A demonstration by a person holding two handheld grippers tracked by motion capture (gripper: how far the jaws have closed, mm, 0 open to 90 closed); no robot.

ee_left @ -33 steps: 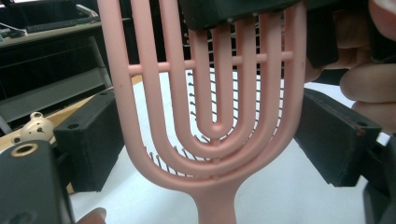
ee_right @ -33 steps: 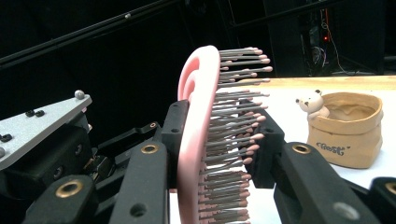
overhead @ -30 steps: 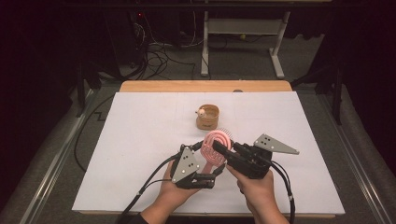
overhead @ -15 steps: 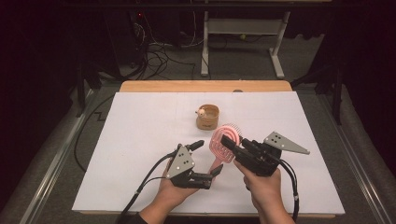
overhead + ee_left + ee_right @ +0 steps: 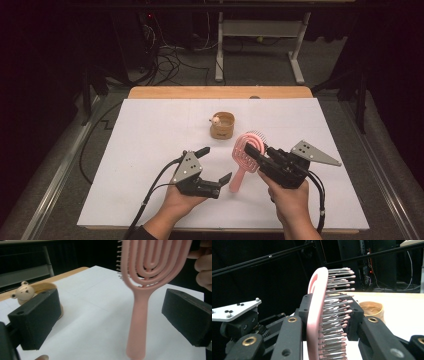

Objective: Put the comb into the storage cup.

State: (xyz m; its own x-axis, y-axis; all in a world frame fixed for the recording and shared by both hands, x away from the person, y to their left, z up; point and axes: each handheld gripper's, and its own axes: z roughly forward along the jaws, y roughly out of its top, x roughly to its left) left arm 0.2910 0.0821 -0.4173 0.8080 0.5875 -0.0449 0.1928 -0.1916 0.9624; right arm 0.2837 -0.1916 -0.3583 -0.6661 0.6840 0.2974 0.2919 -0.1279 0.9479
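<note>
Beyond both grippers, toward the far edge of the white table (image 5: 150, 150), stands a small tan cup (image 5: 222, 126) with a little bear figure (image 5: 23, 292) on its rim; it sits well apart from the tools, with bare table between. In the left gripper view the cup is partly hidden behind that gripper's own left pad.

The pink hairbrush (image 5: 245, 155) stands nearly upright between the two grippers. The right gripper (image 5: 256, 155) is clamped on its oval head, one pad on the flat back and the other against the bristles. The handle hangs down from that grip toward the table, just right of the left gripper (image 5: 214, 165). The left gripper's jaws have just been opening and now stand wide and released; the handle passes between them, nearer the right pad, touching neither.

The right gripper view shows the bristle rows pressed in the grip, edge-on. The left gripper view shows the looped head from the front and fingers of the right hand (image 5: 203, 270) beside it.
</note>
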